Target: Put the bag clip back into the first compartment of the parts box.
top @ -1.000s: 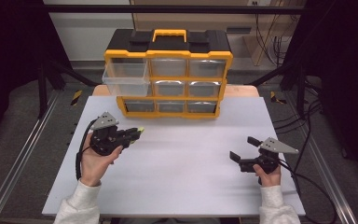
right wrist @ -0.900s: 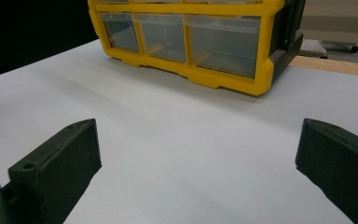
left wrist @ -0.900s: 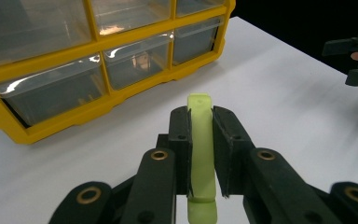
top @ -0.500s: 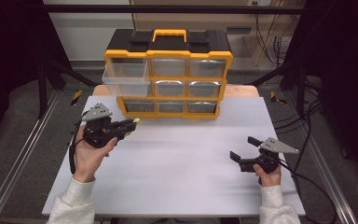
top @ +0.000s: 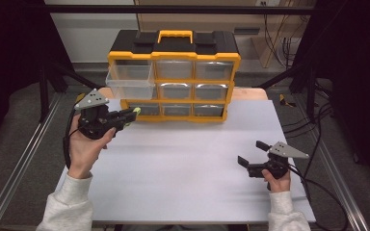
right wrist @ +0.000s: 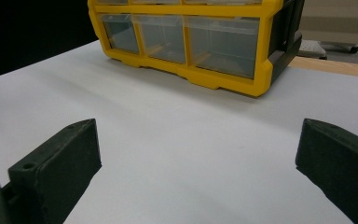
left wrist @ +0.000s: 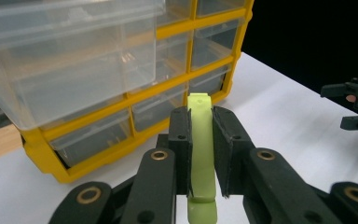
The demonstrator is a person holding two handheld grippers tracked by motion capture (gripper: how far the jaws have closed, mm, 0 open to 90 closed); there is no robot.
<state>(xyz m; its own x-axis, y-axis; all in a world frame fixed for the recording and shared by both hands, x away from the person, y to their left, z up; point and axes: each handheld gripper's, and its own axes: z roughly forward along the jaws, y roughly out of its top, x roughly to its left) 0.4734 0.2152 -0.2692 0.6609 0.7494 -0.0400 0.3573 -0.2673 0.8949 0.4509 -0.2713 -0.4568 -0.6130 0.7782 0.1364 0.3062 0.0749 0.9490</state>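
Green clip-like piece (left wrist: 200, 144), light green plastic, is pinched between the pads of my left gripper (top: 134, 112), sticking out past the jaw tips toward the organizer. Left gripper clamped on it, held up off the white table (top: 183, 163), just in front of the lower left corner of the yellow drawer organizer (top: 173, 77). In the high view I see the green tip (top: 136, 110) right beside the bottom-left drawer, can't tell if it touches.

Top-left clear drawer (top: 130, 82) is pulled out, hanging forward over the left gripper; in the left gripper view it sits above and left of the jaws (left wrist: 70, 60). Looks empty as far as I can see. Other drawers pushed in.

My left hand (top: 84, 149) wraps the gripper body from below, cable looping down beside the wrist.

Right gripper (top: 249, 154) sits low at the right side of the table, well apart from the organizer, jaws spread wide with nothing between them. Right gripper view: both jaws far apart, bare white table between, organizer's bottom row (right wrist: 186, 42) ahead.
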